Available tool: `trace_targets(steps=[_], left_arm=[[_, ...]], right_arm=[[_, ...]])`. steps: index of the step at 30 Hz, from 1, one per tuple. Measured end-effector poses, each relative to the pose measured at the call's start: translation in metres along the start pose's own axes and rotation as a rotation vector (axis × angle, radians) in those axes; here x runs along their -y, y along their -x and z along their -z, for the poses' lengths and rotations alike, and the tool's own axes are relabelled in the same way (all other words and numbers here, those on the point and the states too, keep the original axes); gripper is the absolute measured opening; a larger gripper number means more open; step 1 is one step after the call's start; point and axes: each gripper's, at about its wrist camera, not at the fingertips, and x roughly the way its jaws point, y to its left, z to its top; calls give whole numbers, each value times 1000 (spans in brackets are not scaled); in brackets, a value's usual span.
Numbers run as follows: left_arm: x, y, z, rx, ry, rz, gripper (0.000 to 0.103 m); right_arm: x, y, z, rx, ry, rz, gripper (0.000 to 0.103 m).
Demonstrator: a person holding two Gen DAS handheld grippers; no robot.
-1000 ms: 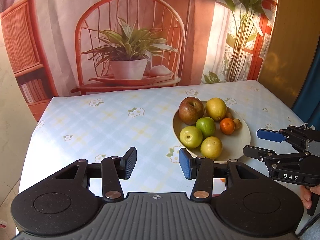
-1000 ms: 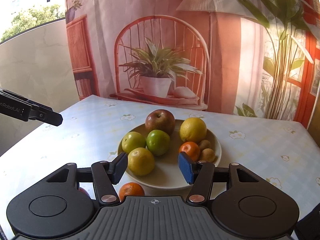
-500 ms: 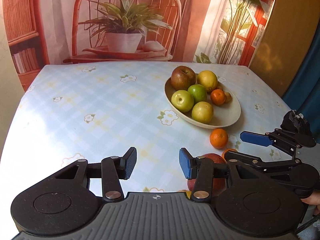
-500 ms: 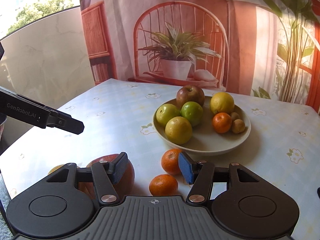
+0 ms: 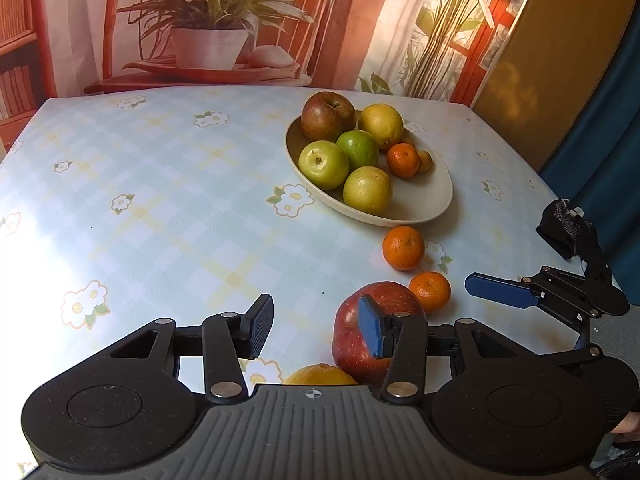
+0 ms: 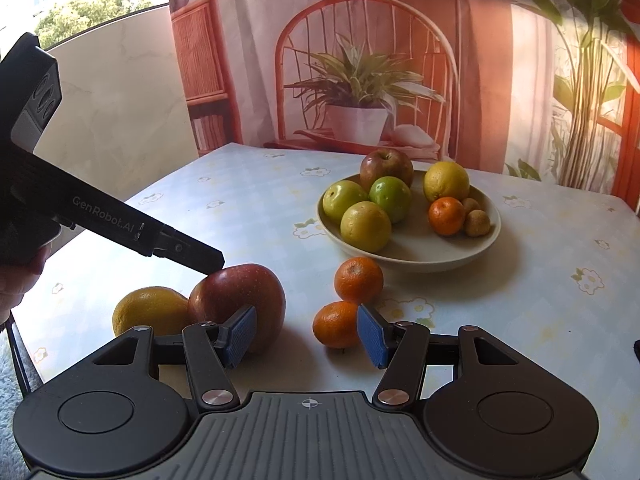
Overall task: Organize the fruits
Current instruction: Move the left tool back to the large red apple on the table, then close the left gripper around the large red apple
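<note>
- Right up close: left gripper parted, nothing between its pads, red apple just behind the blue pad.
- Right gripper likewise parted and empty, poised over bare tablecloth.
- Nearby, loose on the cloth: yellow fruit against the apple, two small oranges beside it.
- Farther back: beige bowl loaded with apples, lemon, orange.

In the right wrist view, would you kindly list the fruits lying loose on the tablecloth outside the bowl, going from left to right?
Yellow-orange citrus → big red apple → nearer mandarin → farther mandarin, which sits closest to the bowl.
</note>
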Motion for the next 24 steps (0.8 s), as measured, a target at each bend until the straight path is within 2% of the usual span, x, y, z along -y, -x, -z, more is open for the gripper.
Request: trace_targets(steps=[12,24], left_arm=[[21,1,0,-11,-67,61,49],[46,-9,4,-59,-130,155,50]], right_arm=[[3,4,18,-48,-30,-28,53],[-4,7,27,-73,21,-51,53]])
